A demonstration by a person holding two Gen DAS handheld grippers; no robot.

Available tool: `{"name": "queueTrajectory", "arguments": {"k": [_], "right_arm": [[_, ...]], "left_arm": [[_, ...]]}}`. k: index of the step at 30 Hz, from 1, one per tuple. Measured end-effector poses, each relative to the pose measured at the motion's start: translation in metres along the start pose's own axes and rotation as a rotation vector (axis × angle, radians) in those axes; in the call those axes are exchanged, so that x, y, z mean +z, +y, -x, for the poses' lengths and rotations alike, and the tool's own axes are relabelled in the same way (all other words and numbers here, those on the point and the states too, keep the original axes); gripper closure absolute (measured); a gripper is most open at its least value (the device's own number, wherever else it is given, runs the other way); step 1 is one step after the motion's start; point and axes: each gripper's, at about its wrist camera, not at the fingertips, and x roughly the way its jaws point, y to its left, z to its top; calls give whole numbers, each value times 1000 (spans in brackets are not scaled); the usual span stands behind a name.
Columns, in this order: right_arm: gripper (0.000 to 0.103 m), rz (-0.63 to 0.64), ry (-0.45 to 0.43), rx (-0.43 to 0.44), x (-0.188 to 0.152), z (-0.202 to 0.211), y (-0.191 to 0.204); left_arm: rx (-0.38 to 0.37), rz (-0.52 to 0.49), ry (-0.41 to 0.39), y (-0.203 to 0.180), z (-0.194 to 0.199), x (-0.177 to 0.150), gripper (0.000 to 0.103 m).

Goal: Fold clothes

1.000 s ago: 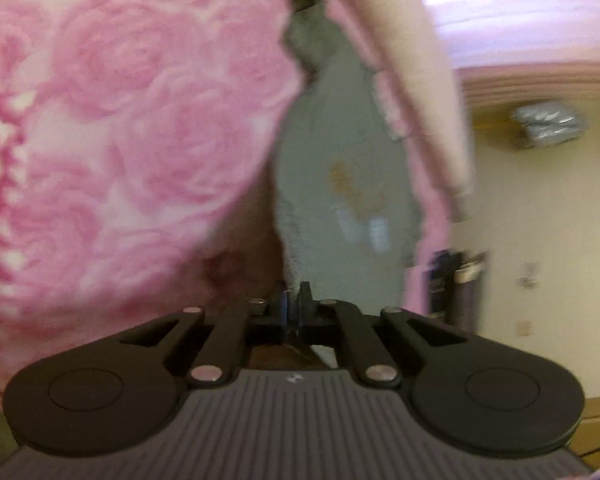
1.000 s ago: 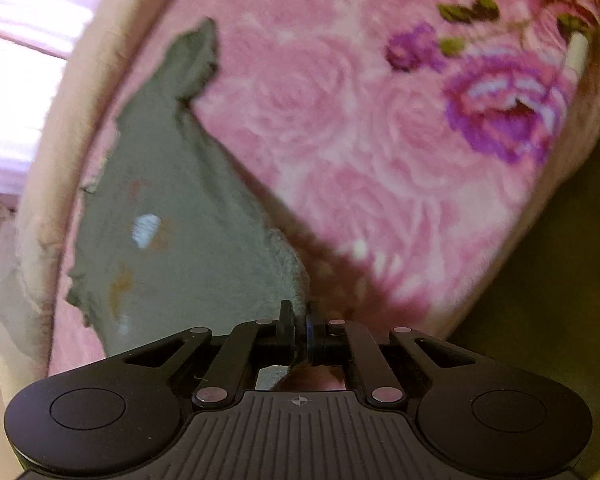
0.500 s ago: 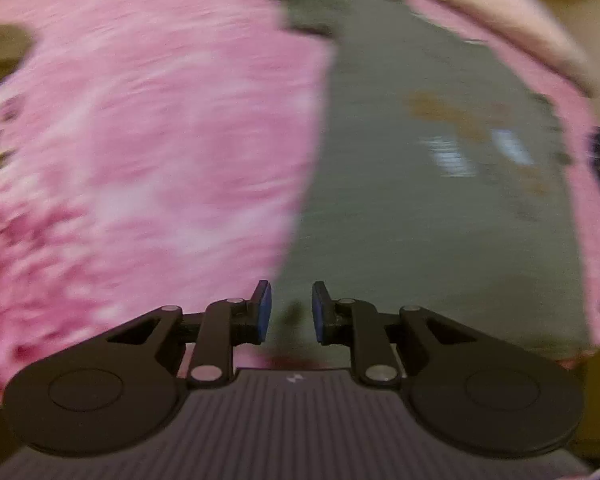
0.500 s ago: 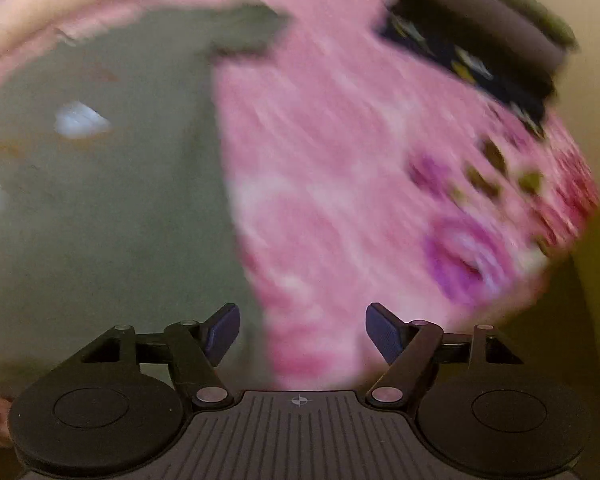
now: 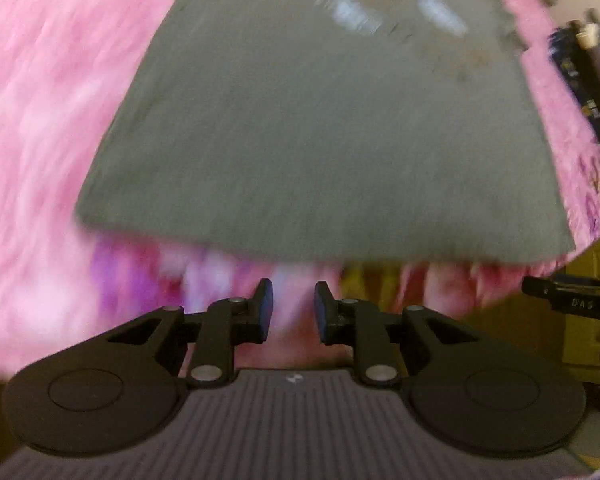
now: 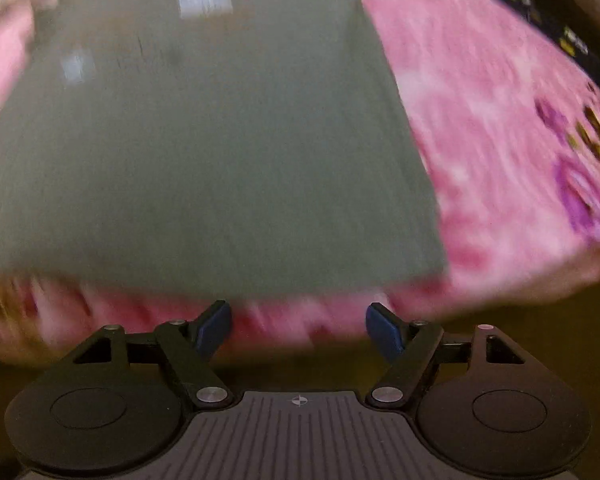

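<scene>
A grey T-shirt (image 5: 320,128) with a faint printed front lies spread flat on a pink rose-patterned blanket (image 5: 40,120). Its straight hem runs across just beyond both grippers. My left gripper (image 5: 294,308) is open with nothing between its blue pads, a short way back from the hem's middle. In the right wrist view the same grey T-shirt (image 6: 204,140) fills the left and centre. My right gripper (image 6: 298,326) stands wide open and empty, near the shirt's lower right corner. Both views are blurred by motion.
Dark folded clothes (image 5: 584,80) sit stacked at the far right of the pink blanket (image 6: 500,140), also visible as dark folded clothes (image 6: 556,20) at the top right. The bed's front edge drops to a dark floor (image 6: 540,328). A black device (image 5: 572,300) shows at the right.
Both grippers were shut on the grey shirt's hem a second ago, then opened and let it drop flat. They have since drawn back from the hem towards the bed's edge.
</scene>
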Motion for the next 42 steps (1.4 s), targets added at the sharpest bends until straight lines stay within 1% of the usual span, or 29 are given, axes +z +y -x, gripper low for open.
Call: {"name": "queueTrajectory", "arguments": {"k": [1,3,4,5,6,7,10,11,13,16,19,20,23,26,30,34,37,42], "right_arm": [[29,-28,55,-3,-3,1,-3],[29,-139,77,33,-2,18,-14],[29,-195,88,50,-2,27,-19],[29,-233,69,81,1,39,-21],[29,-249,45,94,5,52,-20],[29,-264,20,106,10,65,-19],[29,-250,-75,112,33,108,-2],[29,-243,-96,117,37,120,4],[29,-228,-136,125,44,144,16],[29,-204,-196,137,55,180,34],[29,-181,-257,150,66,216,53],[29,-173,-277,154,70,228,59],[29,-165,-286,136,64,238,64],[29,-182,-270,118,55,240,67],[29,-191,-248,112,47,240,68],[29,-185,-267,99,45,250,73],[29,-173,-297,89,45,259,77],[29,-159,-287,82,43,260,83]], "left_arm": [[12,29,33,4,6,-2,85],[46,52,46,7,29,4,84],[61,49,41,5,41,11,81],[76,44,36,4,54,17,77],[93,39,18,1,67,27,76],[107,29,-10,-4,80,41,71],[145,-7,-97,-21,126,66,66],[158,-19,-125,-26,141,72,64],[168,-49,-185,-41,169,83,62],[164,-93,-246,-60,204,88,57],[146,-130,-277,-73,227,84,57],[143,-140,-280,-76,231,80,57],[139,-164,-285,-82,235,72,57],[164,-173,-283,-83,237,66,57],[204,-175,-314,-83,245,63,57],[224,-191,-353,-83,259,64,57],[221,-202,-377,-84,267,65,57],[214,-218,-373,-85,270,61,54]]}}
